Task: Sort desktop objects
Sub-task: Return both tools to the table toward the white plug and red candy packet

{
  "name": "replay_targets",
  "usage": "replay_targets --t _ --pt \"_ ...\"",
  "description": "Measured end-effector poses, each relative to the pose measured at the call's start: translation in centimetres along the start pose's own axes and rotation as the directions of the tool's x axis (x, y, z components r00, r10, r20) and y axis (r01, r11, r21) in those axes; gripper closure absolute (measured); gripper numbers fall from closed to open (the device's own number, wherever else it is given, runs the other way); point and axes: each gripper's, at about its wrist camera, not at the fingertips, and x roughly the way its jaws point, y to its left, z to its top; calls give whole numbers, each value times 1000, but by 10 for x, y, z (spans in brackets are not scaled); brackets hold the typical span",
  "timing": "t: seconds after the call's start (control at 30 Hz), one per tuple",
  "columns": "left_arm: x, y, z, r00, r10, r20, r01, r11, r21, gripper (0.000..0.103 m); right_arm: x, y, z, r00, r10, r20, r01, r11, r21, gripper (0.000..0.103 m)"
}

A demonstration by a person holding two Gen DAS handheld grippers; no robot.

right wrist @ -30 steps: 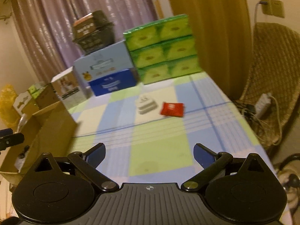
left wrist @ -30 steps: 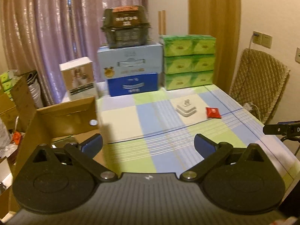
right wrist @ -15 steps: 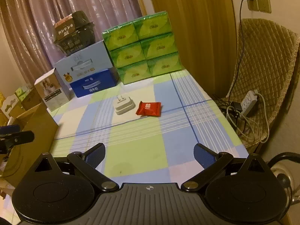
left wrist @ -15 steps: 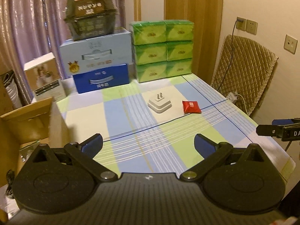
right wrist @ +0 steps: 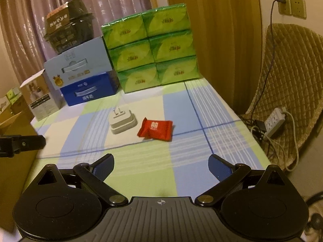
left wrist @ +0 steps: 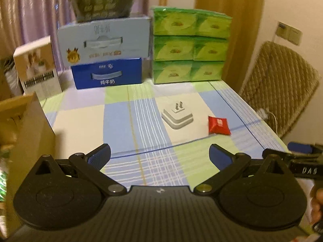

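1. Both grippers have closed in on the checked tablecloth (right wrist: 181,109).
2. Left gripper (left wrist: 159,157), right gripper (right wrist: 161,164): jaws spread, empty, ready for picking.
3. White wall-plug adapter (right wrist: 122,121) and red foil sachet (right wrist: 155,129): mid-table, side by side, unsorted.

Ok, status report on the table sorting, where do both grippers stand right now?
Left gripper open, empty. Right gripper open, empty. White plug adapter and red packet side by side on the checked cloth, untouched. Nothing blocking either.
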Motion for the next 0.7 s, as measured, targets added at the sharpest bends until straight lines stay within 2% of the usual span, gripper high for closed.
replay_targets --t 0.2,0.43,0.7 --pt "41 2 5 999 41 0 -41 998 -44 1 42 1 9 1000 21 18 -21 1000 -2 7" --pt "73 13 0 999 42 -7 -42 996 -81 1 87 -3 17 1000 25 10 -25 1000 12 18" --pt "94 24 -4 1000 23 -9 -24 991 -130 1 121 3 23 1000 27 7 -27 1000 -7 19"
